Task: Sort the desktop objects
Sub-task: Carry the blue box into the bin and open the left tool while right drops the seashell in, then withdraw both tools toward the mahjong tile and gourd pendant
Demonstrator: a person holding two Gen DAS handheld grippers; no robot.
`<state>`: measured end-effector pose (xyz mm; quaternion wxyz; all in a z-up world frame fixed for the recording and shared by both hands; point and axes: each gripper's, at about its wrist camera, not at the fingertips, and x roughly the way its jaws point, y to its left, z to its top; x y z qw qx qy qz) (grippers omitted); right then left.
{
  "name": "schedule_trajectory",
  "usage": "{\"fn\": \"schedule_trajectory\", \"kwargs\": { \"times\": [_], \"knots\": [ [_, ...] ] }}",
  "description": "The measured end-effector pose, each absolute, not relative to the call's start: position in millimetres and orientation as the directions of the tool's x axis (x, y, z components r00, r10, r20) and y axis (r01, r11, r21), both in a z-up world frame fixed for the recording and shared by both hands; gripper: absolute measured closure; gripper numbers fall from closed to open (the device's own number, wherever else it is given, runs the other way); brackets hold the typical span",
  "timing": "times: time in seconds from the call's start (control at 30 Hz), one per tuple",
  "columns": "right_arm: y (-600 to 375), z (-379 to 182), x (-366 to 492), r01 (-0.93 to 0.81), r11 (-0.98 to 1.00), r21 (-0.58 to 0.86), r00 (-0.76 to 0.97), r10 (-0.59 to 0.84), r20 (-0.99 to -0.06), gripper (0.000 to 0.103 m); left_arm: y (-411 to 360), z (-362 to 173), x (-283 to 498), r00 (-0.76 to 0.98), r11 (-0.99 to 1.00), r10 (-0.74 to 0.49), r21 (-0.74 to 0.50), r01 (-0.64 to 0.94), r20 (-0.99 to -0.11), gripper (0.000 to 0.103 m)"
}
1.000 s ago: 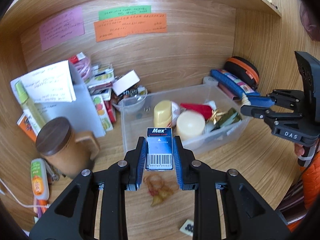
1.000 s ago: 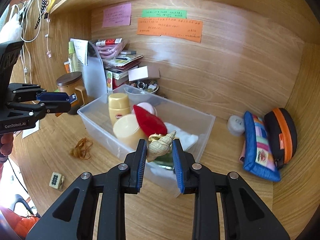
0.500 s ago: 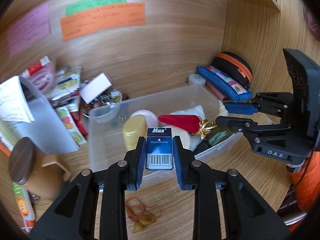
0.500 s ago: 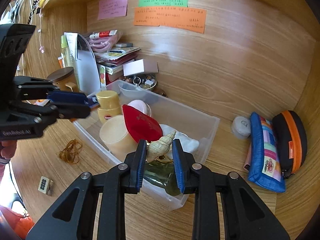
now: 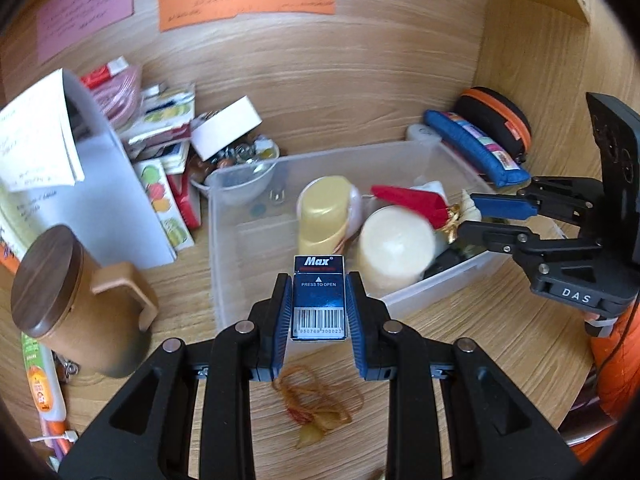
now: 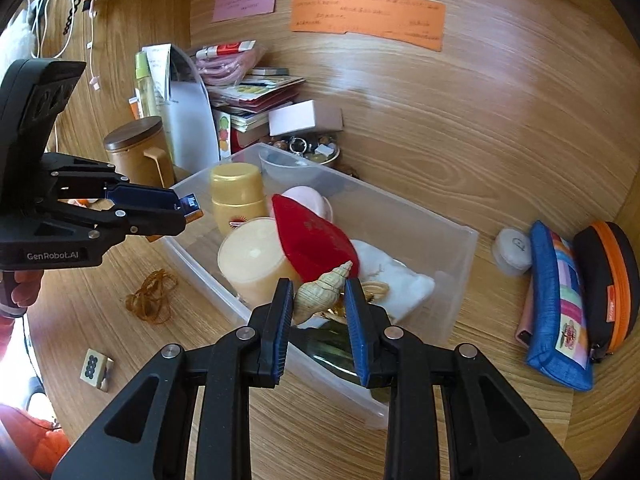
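- Left wrist view, far left: a lidded wooden mug (image 5: 60,296) stands on the counter (image 5: 460,344) beside leaning papers, well clear of the action.
- Centre of that view: the left gripper (image 5: 319,304) has its fingers clamped on the long sides of a small blue Max box (image 5: 319,300), barcode end nearest the camera, long axis running forward along the fingers.
- The box hangs just at the near wall of the clear plastic bin (image 5: 224,240), and the bin's bare floor lies straight ahead (so a short forward reach looks enough, to my eye).
- Below the fingers, a tangle of rubber bands (image 5: 316,400) lies loose on the counter.
- Further right inside the bin: a yellow bottle (image 5: 324,212), a cream round tub (image 5: 394,248) and a red pouch (image 5: 408,200).
- Right wrist view: the right gripper (image 6: 319,304) has its fingers closed on a pale spiral seashell (image 6: 322,294), its pointed tip tilted up and to the right.
- The shell is held over the bin's near right end, above a dark green object whose kind I cannot tell.
- Judgement: each hand is already nearest its own drop spot, left end for the box, right end for the shell.
- Far right: a blue pencil pouch (image 6: 560,312) and a black case with orange zip (image 6: 604,288) rest outside the bin.
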<state>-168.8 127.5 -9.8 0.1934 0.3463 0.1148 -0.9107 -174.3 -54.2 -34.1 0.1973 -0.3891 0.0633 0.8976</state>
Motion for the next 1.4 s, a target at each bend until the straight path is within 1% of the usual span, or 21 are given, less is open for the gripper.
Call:
{"fn": "schedule_trajectory", "kwargs": {
  "times": [0.27,0.43,0.5,0.57,0.6,0.63,0.67,0.7,0.87,0.9,0.97,1.07,1.1,1.17,1.23,1.27,1.3,1.37,1.4],
  "knots": [
    [122.4,-20.8,-174.7,0.416,-0.905,-0.083,-0.671,-0.245,-0.7,0.078,-55.3,-37.3,-177.0,-0.606,-0.908,0.314,-0.045,-0.416,-0.731,0.077],
    [117.5,-22.7,-175.6,0.406,-0.905,-0.128,-0.683,-0.208,-0.701,0.078,-54.8,-38.8,-177.7,-0.603,-0.91,0.314,-0.051,-0.412,-0.733,0.077],
    [116.9,-22.8,-176.3,0.397,-0.907,-0.141,-0.688,-0.193,-0.699,0.074,-54.0,-38.5,-176.6,-0.607,-0.911,0.309,-0.044,-0.411,-0.732,0.077],
    [117.0,-23.0,-176.9,0.379,-0.911,-0.163,-0.703,-0.169,-0.691,0.065,-53.1,-37.7,-176.0,-0.609,-0.911,0.306,-0.039,-0.411,-0.732,0.076],
    [117.3,-22.8,-176.9,0.374,-0.912,-0.167,-0.707,-0.164,-0.688,0.062,-53.1,-37.3,-175.9,-0.609,-0.912,0.304,-0.039,-0.409,-0.732,0.074],
    [118.0,-22.7,-177.2,0.368,-0.914,-0.17,-0.711,-0.159,-0.685,0.06,-53.4,-36.8,-175.6,-0.611,-0.913,0.301,-0.037,-0.406,-0.732,0.068],
    [118.2,-22.7,-177.4,0.362,-0.916,-0.175,-0.715,-0.153,-0.683,0.057,-54.3,-36.2,-175.7,-0.614,-0.915,0.298,-0.034,-0.403,-0.731,0.064],
    [118.5,-22.5,-177.6,0.355,-0.917,-0.18,-0.719,-0.145,-0.68,0.053,-54.8,-35.7,-175.0,-0.618,-0.917,0.295,-0.033,-0.399,-0.729,0.058],
    [116.4,-19.9,-172.0,0.349,-0.92,-0.179,-0.727,-0.145,-0.671,0.044,-54.9,-33.0,-172.5,-0.627,-0.919,0.291,-0.028,-0.394,-0.723,0.055],
    [115.6,-19.2,-170.0,0.349,-0.919,-0.182,-0.73,-0.145,-0.668,0.041,-55.1,-32.1,-172.6,-0.629,-0.92,0.29,-0.028,-0.392,-0.721,0.051],
    [112.0,-17.2,-165.3,0.35,-0.917,-0.194,-0.739,-0.143,-0.659,0.039,-56.2,-29.2,-170.6,-0.636,-0.921,0.291,-0.029,-0.389,-0.715,0.048],
    [108.1,-13.0,-157.7,0.35,-0.914,-0.206,-0.75,-0.142,-0.646,0.038,-57.5,-23.0,-166.5,-0.648,-0.922,0.293,-0.029,-0.386,-0.703,0.043],
    [107.5,-11.4,-155.8,0.35,-0.913,-0.208,-0.753,-0.142,-0.642,0.037,-57.7,-20.8,-164.3,-0.657,-0.924,0.29,-0.025,-0.382,-0.696,0.038],
    [106.2,-7.6,-150.5,0.346,-0.913,-0.215,-0.762,-0.141,-0.632,0.033,-58.9,-15.9,-157.5,-0.678,-0.928,0.28,-0.01,-0.373,-0.68,0.034],
    [105.2,-3.7,-144.4,0.345,-0.913,-0.218,-0.771,-0.143,-0.62,0.028,-60.2,-10.7,-148.8,-0.702,-0.931,0.269,0.008,-0.365,-0.659,0.024],
    [104.2,-2.1,-141.5,0.344,-0.912,-0.222,-0.776,-0.144,-0.614,0.027,-60.8,-8.7,-144.5,-0.715,-0.933,0.261,0.02,-0.359,-0.649,0.023],
    [103.2,-0.4,-138.2,0.343,-0.912,-0.226,-0.781,-0.142,-0.609,0.026,-61.3,-7.0,-140.5,-0.723,-0.934,0.256,0.029,-0.356,-0.642,0.022],
    [101.2,2.3,-131.7,0.343,-0.91,-0.232,-0.786,-0.143,-0.601,0.026,-62.4,-4.9,-132.4,-0.734,-0.937,0.243,0.041,-0.346,-0.635,0.018],
    [100.4,3.3,-128.2,0.344,-0.91,-0.234,-0.789,-0.144,-0.598,0.026,-63.6,-4.4,-128.6,-0.74,-0.94,0.233,0.048,-0.337,-0.63,0.012]
  ]
}}
